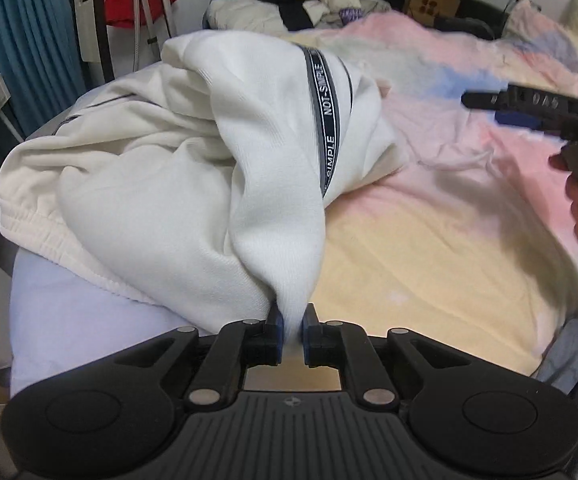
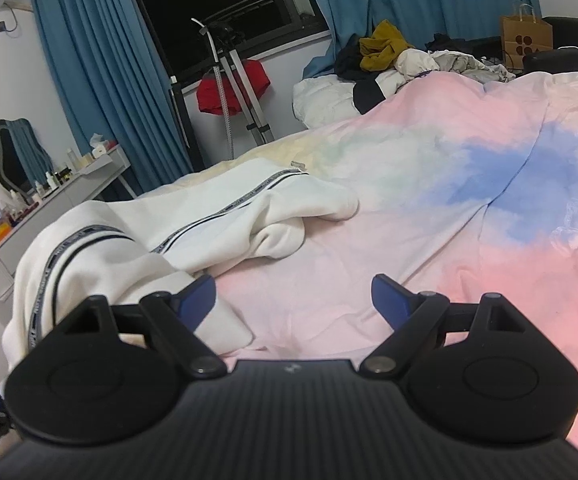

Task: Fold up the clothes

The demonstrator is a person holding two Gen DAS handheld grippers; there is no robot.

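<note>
Pinching white trousers (image 1: 193,168) (black-striped), left gripper (image 1: 292,326) fingers clamp fabric; right gripper (image 2: 293,300) fingers spread over bedspread (image 2: 429,208).

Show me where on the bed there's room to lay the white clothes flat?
The open stretch is the pastel duvet right of the white garment, in front of the open right hand-held gripper. The far end is crowded with a clothes pile. The left hand-held gripper pinches the garment.

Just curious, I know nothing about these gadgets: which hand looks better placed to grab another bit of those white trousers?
The right. Its gripper is open and empty beside the white trousers; the left gripper is already pinching them.
</note>
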